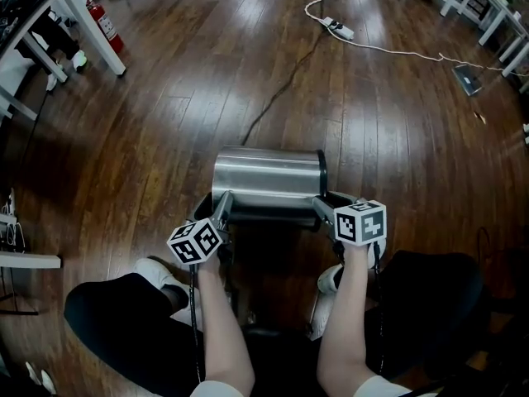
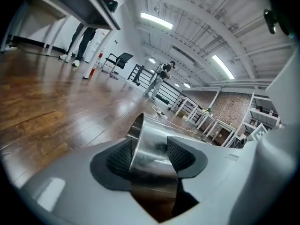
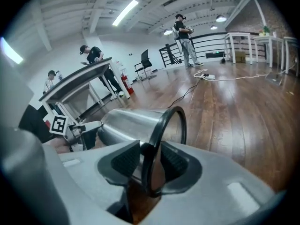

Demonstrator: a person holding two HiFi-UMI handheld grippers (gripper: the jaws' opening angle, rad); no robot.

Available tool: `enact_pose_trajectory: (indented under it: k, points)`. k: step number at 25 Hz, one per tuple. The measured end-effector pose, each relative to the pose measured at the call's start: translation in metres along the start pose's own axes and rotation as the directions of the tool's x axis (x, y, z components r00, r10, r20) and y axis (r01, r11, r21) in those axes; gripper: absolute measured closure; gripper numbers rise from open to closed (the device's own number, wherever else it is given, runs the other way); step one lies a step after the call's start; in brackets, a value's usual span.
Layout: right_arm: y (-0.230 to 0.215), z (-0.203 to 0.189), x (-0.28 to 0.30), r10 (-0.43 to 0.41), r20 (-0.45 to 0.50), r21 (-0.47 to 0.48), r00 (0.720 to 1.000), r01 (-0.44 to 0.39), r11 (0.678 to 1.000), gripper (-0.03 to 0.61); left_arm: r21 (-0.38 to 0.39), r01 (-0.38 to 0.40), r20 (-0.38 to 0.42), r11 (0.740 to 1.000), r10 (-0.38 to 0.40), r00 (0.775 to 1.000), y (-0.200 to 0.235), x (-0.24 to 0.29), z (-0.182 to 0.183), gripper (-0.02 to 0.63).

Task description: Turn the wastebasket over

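Left tongs (image 1: pixel 221 211), right tongs (image 1: pixel 324 208): wastebasket (image 1: pixel 266 172) rims

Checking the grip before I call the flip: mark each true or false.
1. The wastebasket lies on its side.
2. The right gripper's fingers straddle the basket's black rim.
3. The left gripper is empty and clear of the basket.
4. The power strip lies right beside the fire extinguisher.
1. True. The wastebasket lies on its side, open end toward the person's right.
2. True. The right gripper has its fingers on either side of the black rim.
3. False. The left gripper has its fingers on the steel edge at the basket's other end.
4. False. The power strip lies far right on the floor, and the fire extinguisher stands far left by a table leg.
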State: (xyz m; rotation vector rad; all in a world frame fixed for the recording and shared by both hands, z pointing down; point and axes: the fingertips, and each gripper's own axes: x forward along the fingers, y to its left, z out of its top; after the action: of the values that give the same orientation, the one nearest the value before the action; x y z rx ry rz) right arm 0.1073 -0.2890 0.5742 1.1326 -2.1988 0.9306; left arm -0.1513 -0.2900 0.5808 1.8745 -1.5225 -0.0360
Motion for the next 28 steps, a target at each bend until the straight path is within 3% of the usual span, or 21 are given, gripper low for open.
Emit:
enact_pose_trajectory:
  k: [5, 8, 13, 16, 20, 25, 26, 27, 28]
  points:
    - [-0.001, 0.001, 0.0, 0.006, 0.019, 0.02, 1.0, -0.006, 1.0, 0.466, 0.042, 0.01, -0.068, 0.999, -0.007, 0.998, -0.005, -0.005, -0.002, 0.39]
    - [-0.012, 0.004, -0.004, 0.002, 0.061, 0.066, 0.998, -0.006, 0.998, 0.466, 0.118, 0.03, -0.079, 0.993, -0.021, 0.997, -0.024, -0.006, 0.005, 0.408]
    - [-0.034, 0.009, -0.01, -0.001, 0.194, 0.208, 0.981, -0.04, 0.977, 0.465, 0.319, 0.072, -0.082, 0.945, -0.048, 0.995, -0.069, -0.01, 0.035, 0.454]
    - [-0.033, 0.001, -0.007, 0.029, 0.213, 0.257, 0.977, -0.085, 0.963, 0.465, 0.412, 0.076, -0.092, 0.908, -0.041, 0.995, -0.085, -0.022, 0.049, 0.471]
    - [-0.027, -0.011, 0.004, 0.059, 0.187, 0.279, 0.981, -0.11, 0.954, 0.462, 0.541, 0.047, -0.109, 0.839, 0.014, 0.994, -0.099, -0.033, 0.058, 0.476]
    - [-0.03, -0.018, 0.006, 0.067, 0.173, 0.305, 0.983, -0.118, 0.945, 0.46, 0.75, 0.034, -0.156, 0.661, 0.126, 0.98, -0.109, -0.037, 0.059, 0.5]
    - [-0.031, -0.018, 0.005, 0.061, 0.162, 0.301, 0.985, -0.108, 0.948, 0.459, 0.766, 0.035, -0.153, 0.642, 0.128, 0.98, -0.112, -0.036, 0.06, 0.506]
    - [-0.032, -0.018, 0.005, 0.056, 0.151, 0.298, 0.987, -0.099, 0.949, 0.457, 0.768, 0.033, -0.141, 0.639, 0.118, 0.983, -0.115, -0.036, 0.062, 0.516]
    - [-0.034, -0.018, 0.004, 0.053, 0.143, 0.298, 0.988, -0.094, 0.95, 0.457, 0.757, 0.032, -0.126, 0.653, 0.097, 0.987, -0.119, -0.035, 0.065, 0.527]
